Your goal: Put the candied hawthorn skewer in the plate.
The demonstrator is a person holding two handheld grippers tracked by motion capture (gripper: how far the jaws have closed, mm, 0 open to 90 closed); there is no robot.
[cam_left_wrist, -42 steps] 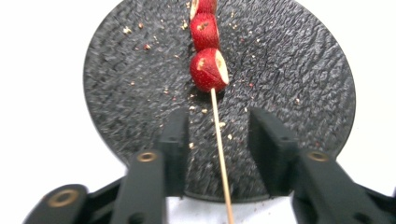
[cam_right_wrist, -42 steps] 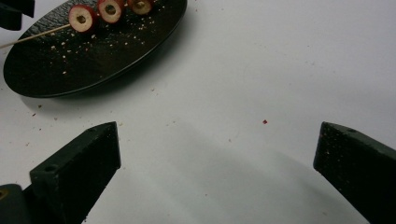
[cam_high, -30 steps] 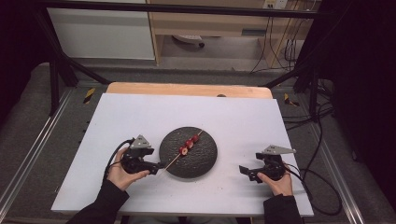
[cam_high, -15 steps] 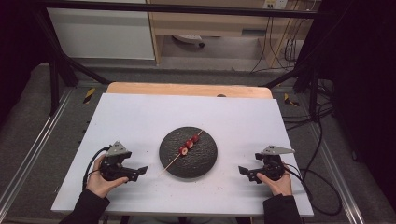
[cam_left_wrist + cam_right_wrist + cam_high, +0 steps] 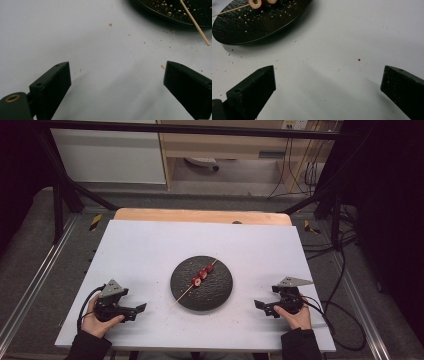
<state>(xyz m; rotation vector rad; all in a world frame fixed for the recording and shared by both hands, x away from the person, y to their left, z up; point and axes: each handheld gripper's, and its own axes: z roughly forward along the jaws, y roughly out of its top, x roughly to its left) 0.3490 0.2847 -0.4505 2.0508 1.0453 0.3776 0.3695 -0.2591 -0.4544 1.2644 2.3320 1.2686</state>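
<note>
white table (image 5: pixel 150 250) bare btwn plate (image 5: pixel 220 292) & both tools.

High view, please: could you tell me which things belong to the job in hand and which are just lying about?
Part of the job:
- skewer with red pieces, on the black plate
- left gripper, jaws open and holding nothing
- right gripper, jaws open and holding nothing

Just lying about:
- crumbs on the white table
- cables on the floor

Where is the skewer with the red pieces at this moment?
In the high view the skewer lies slanted across the black plate at the middle of the white table, between the two grippers and touching neither; its bare end sticks out over the plate's near-left rim.
</note>
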